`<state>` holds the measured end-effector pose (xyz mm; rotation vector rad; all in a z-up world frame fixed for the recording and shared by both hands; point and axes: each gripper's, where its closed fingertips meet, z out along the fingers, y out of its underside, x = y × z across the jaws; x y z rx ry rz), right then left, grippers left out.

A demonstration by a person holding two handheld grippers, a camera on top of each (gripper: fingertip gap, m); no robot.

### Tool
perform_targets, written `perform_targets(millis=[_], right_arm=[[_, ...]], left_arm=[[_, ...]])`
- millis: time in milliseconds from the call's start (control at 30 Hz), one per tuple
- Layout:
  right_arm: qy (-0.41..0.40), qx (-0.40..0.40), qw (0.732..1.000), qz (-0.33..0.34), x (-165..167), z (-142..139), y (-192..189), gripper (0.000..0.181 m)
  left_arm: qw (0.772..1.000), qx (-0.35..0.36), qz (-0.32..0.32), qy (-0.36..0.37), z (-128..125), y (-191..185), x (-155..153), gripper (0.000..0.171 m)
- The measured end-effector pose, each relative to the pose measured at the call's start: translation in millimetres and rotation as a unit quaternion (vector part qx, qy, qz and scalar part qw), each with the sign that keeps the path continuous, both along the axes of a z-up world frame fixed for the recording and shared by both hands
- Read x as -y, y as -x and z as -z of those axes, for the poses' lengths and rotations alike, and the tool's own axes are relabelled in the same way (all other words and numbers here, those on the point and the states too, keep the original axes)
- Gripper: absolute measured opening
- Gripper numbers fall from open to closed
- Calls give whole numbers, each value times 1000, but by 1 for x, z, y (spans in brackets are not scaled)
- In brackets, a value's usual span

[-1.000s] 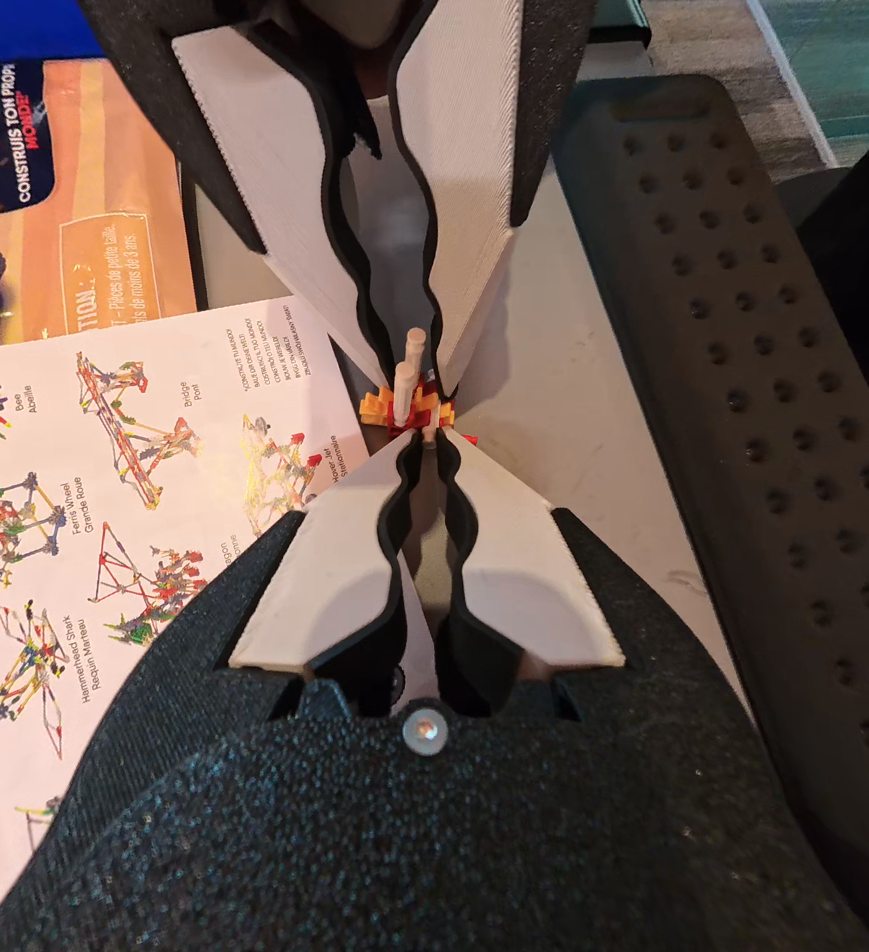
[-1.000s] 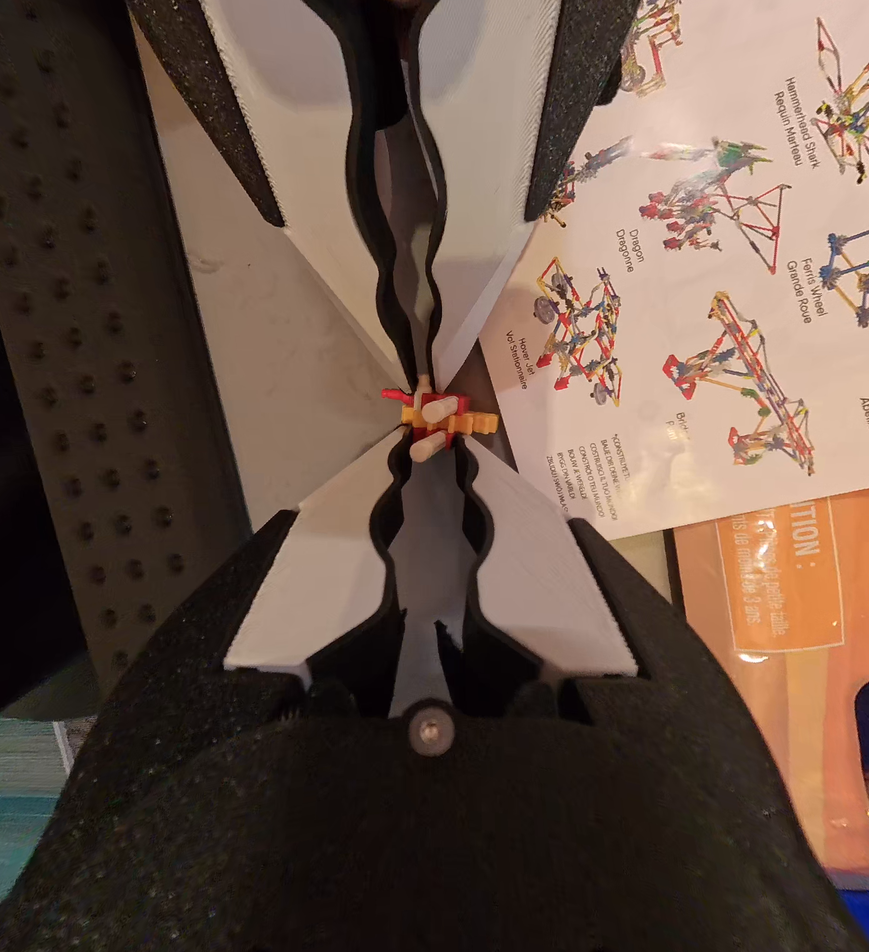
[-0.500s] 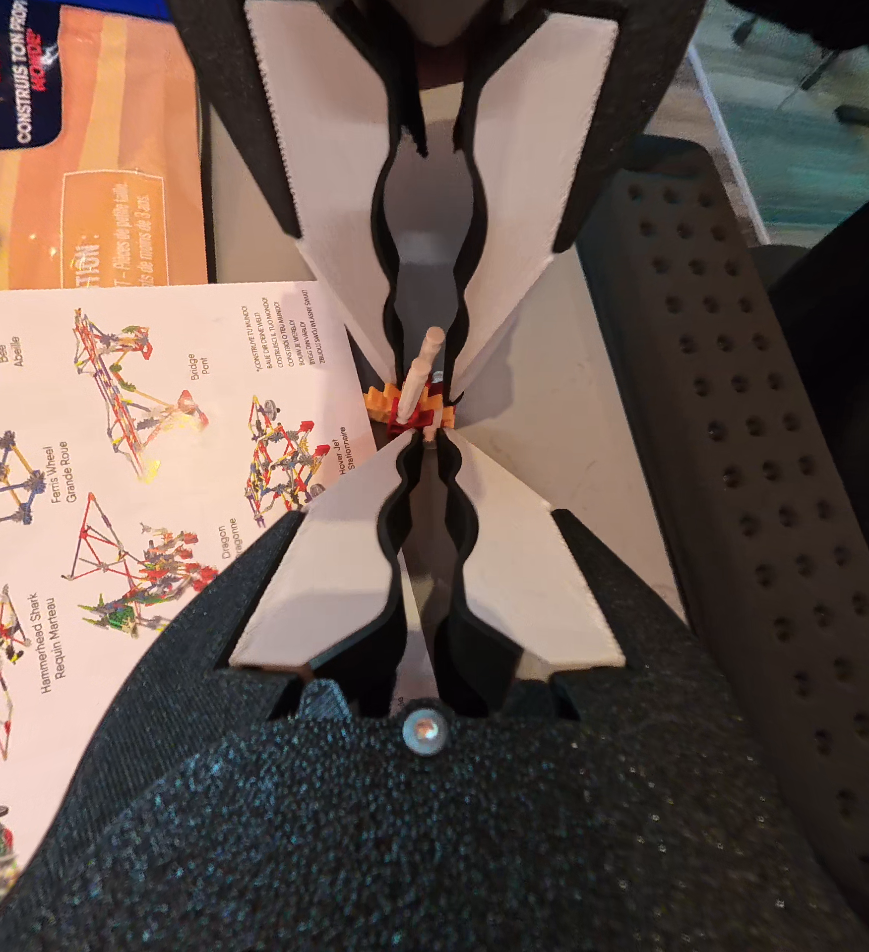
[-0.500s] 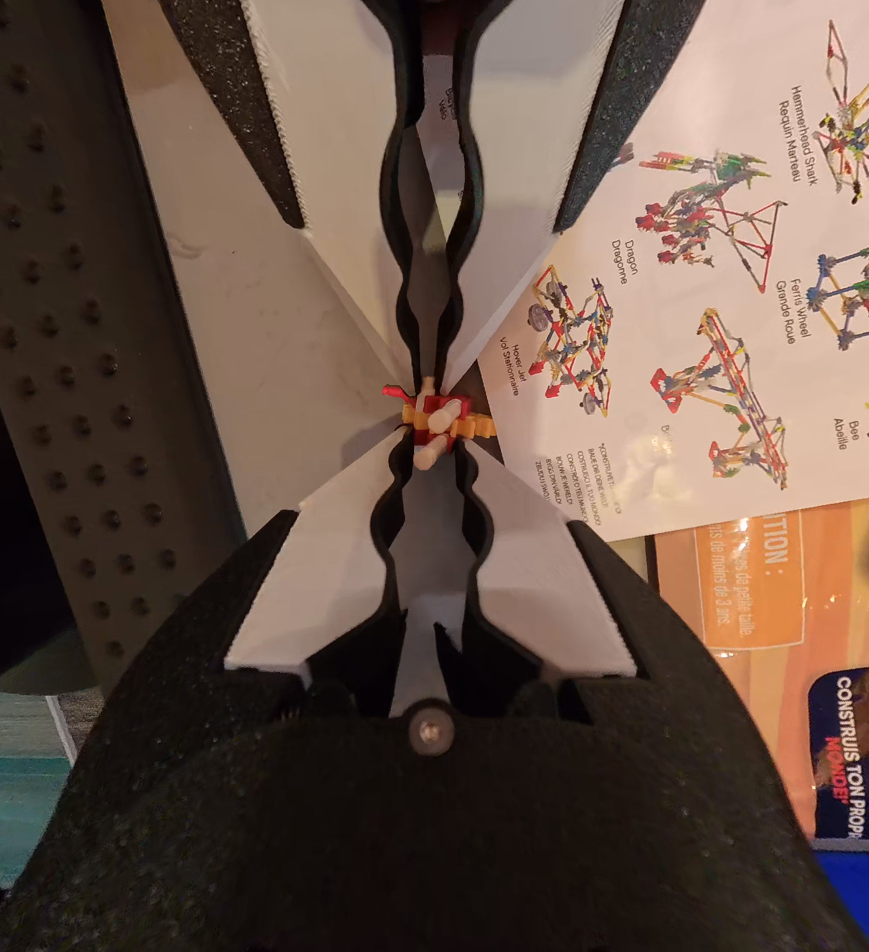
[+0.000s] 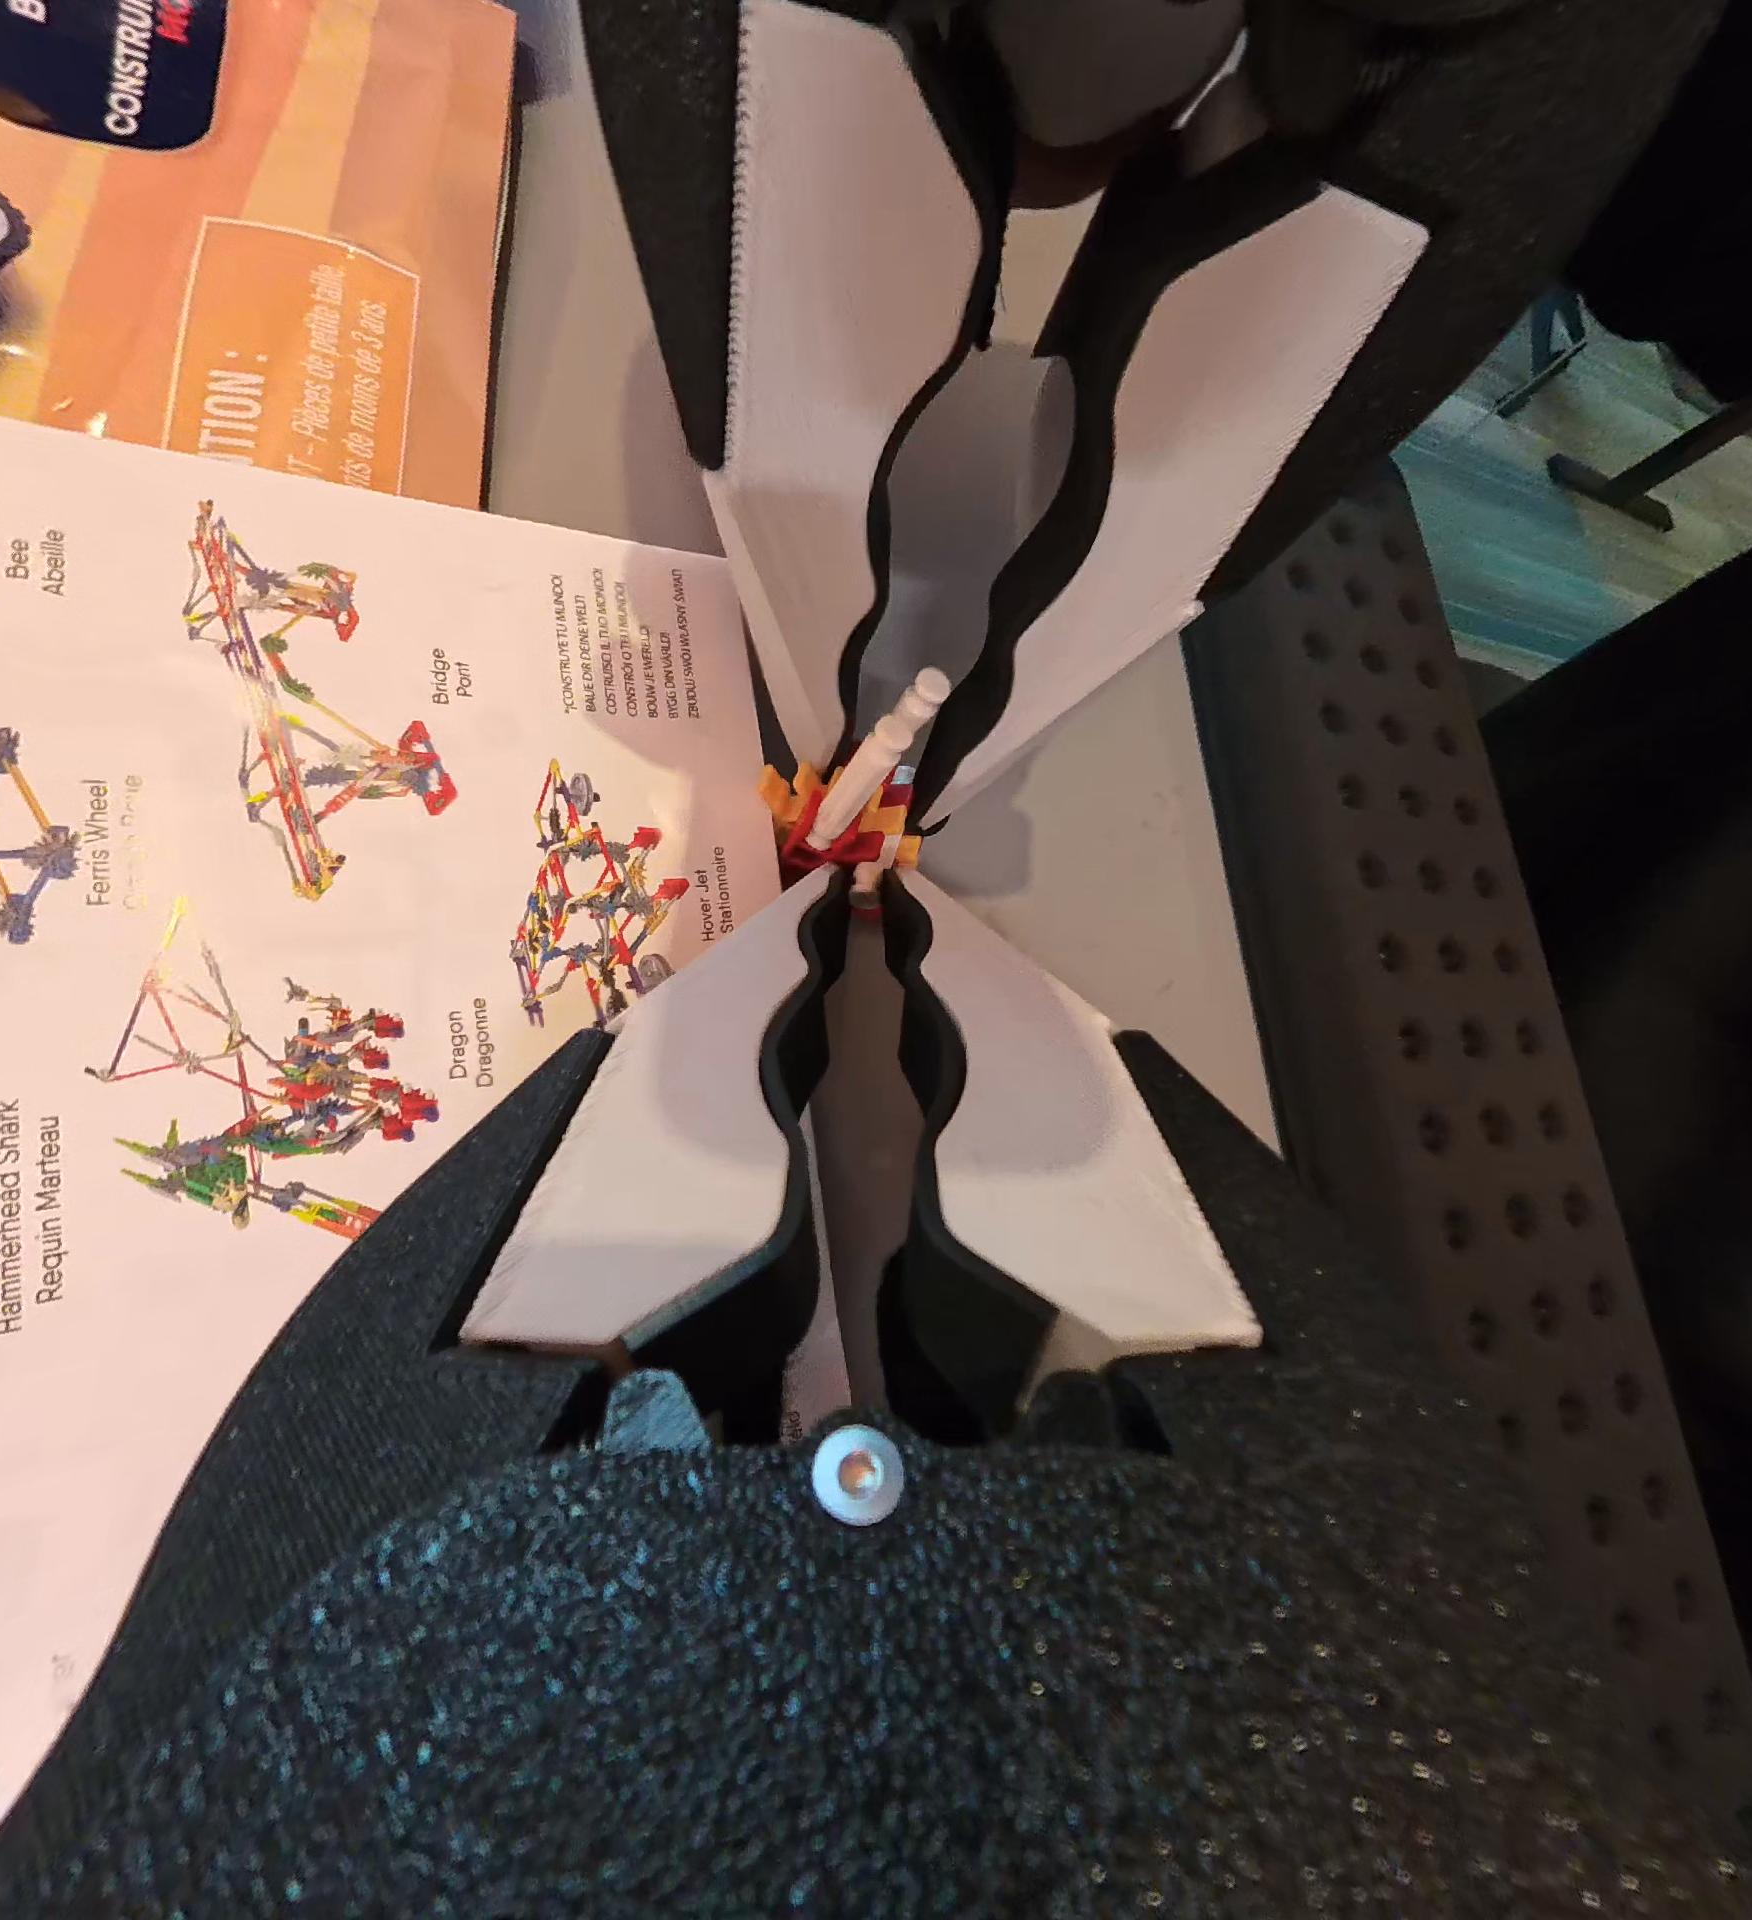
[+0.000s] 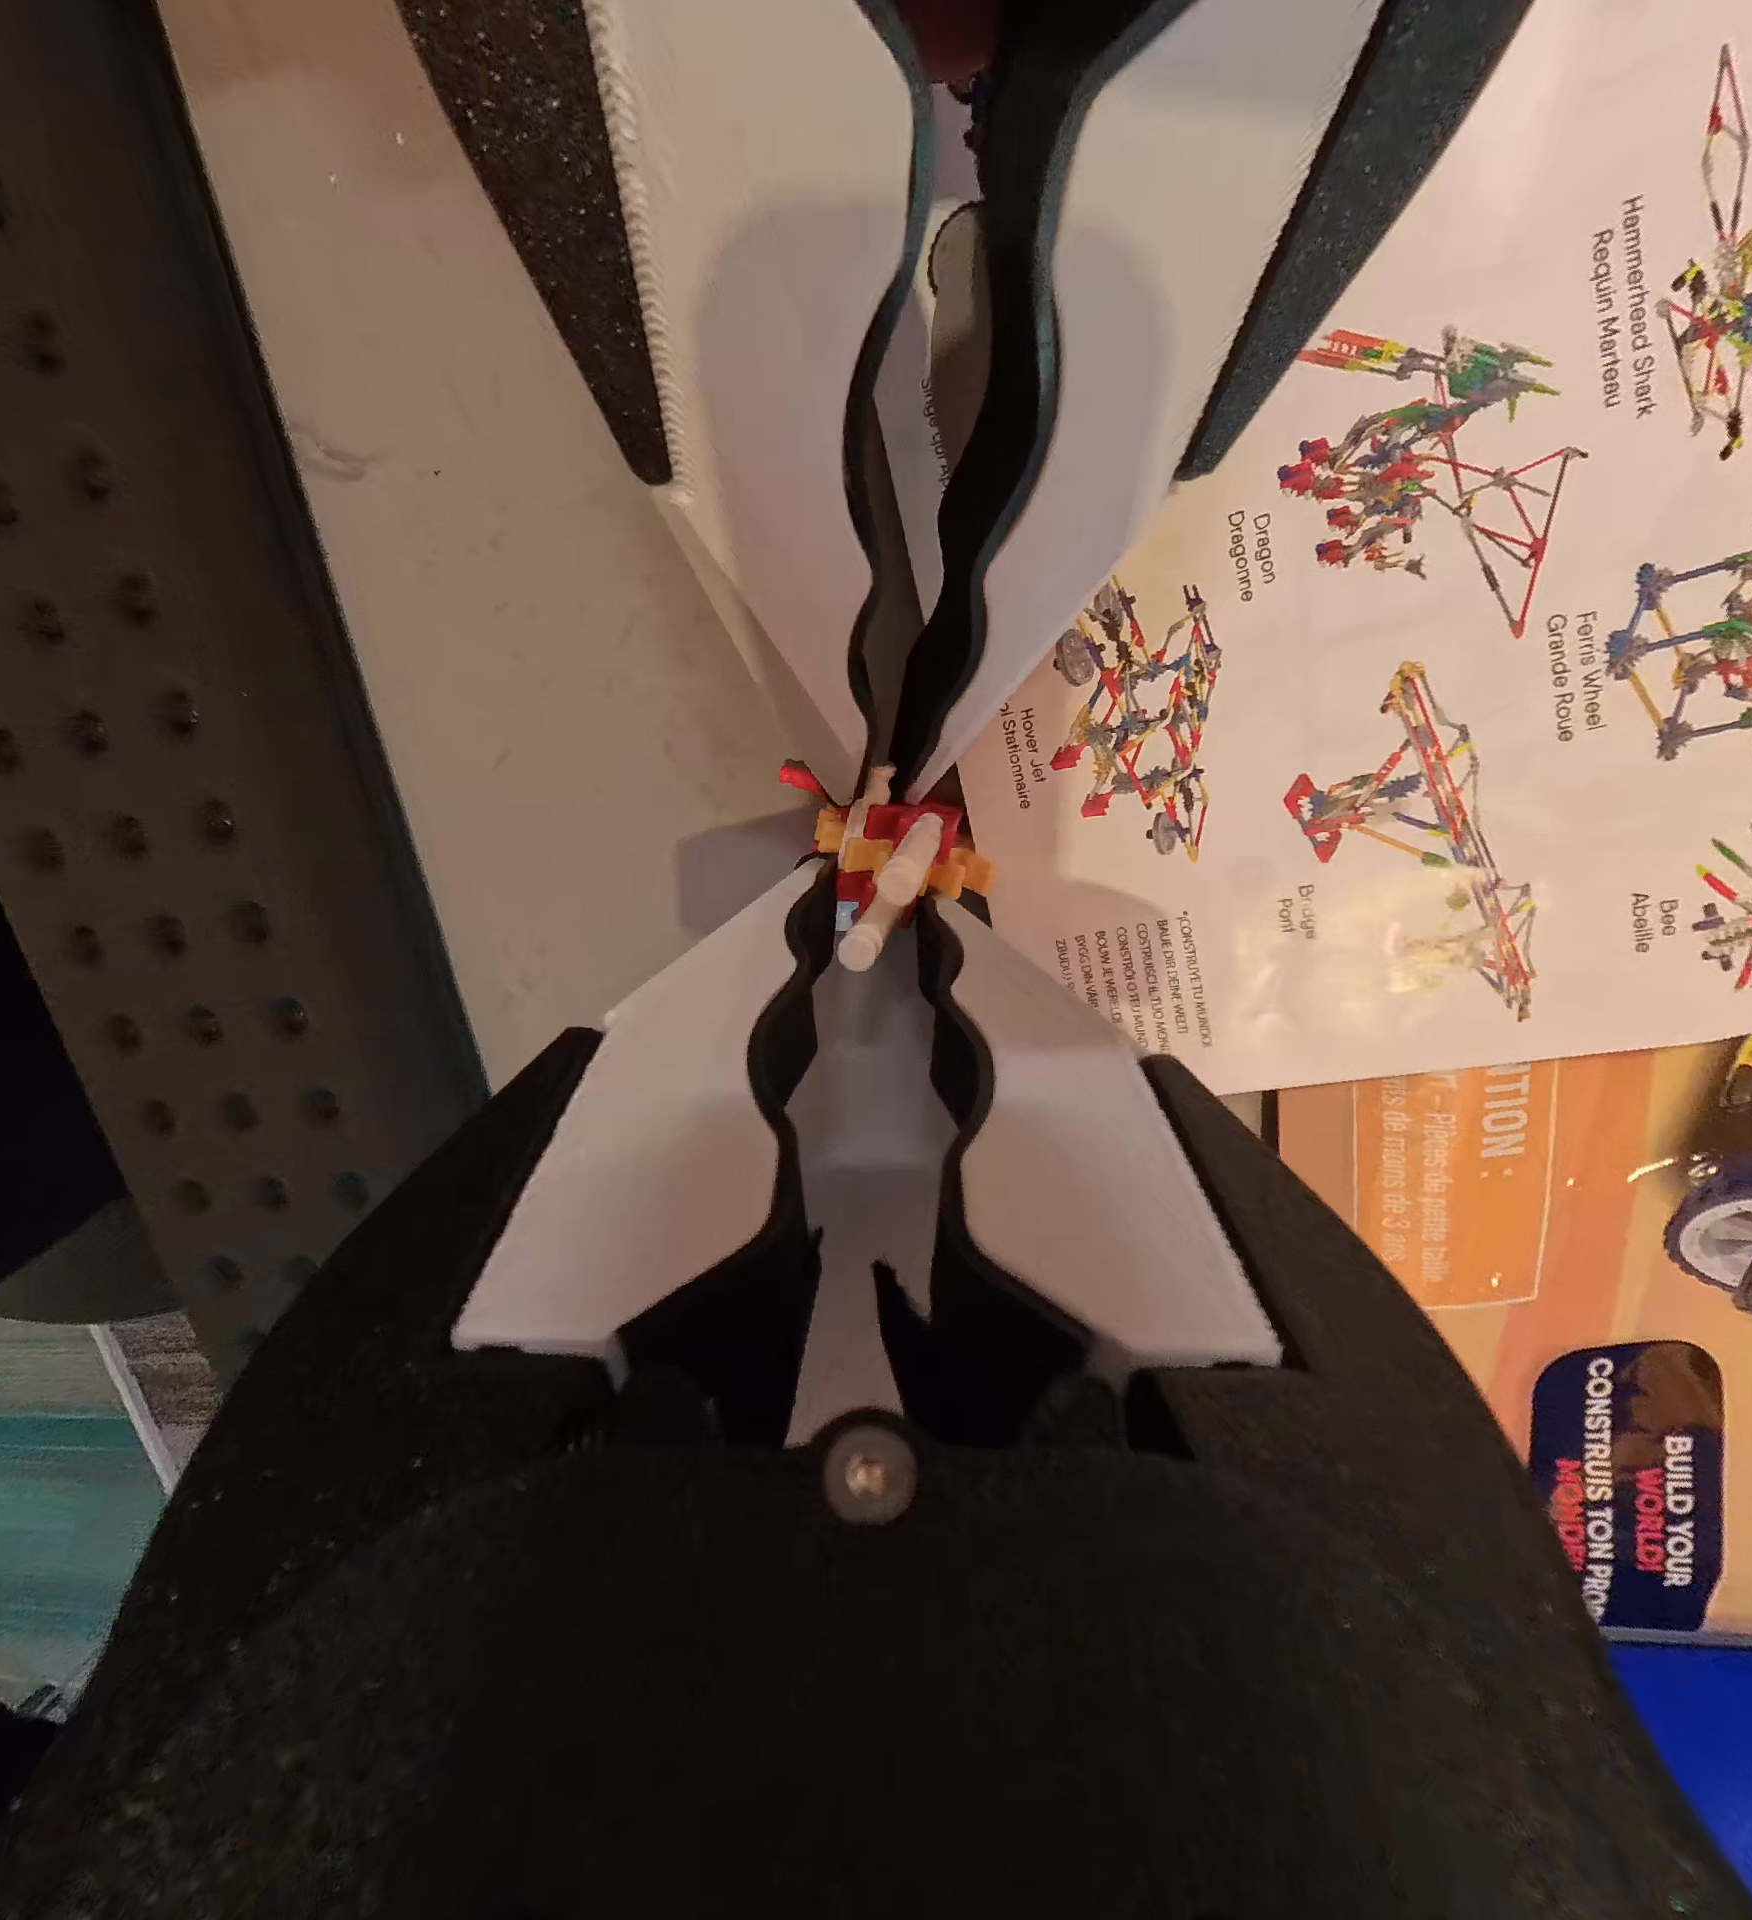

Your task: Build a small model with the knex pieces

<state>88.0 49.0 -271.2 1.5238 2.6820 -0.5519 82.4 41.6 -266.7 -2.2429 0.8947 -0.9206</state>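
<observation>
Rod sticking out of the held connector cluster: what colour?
White rod, clearest in the right wrist view.

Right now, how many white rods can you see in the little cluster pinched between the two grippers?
2. One white rod reaches farther toward the right gripper; the other white rod lies beside it. More may be hidden by the left gripper.

Two grippers meet tip to tip — the left gripper (image 5: pixel 859 891) and the right gripper (image 6: pixel 867 920) — around one small cluster of toy pieces (image 5: pixel 846 826). In it, two white rods (image 5: pixel 877 764) show. One printed sheet (image 5: pixel 228 831), one orange box (image 5: pixel 228 260) and one black perforated panel (image 5: pixel 1474 1039) lie around — nothing else countable
</observation>
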Motion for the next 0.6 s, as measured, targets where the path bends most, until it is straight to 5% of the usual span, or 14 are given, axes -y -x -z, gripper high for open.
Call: perform_targets(millis=[467,600], right_arm=[[-45,-111,991,64,-16,-6,1,24],[-40,-135,989,39,-15,-3,6,31]], left_arm=[[998,-42,11,-39,2,-1,-3,2],[998,-49,15,-45,2,-2,-3,2]])
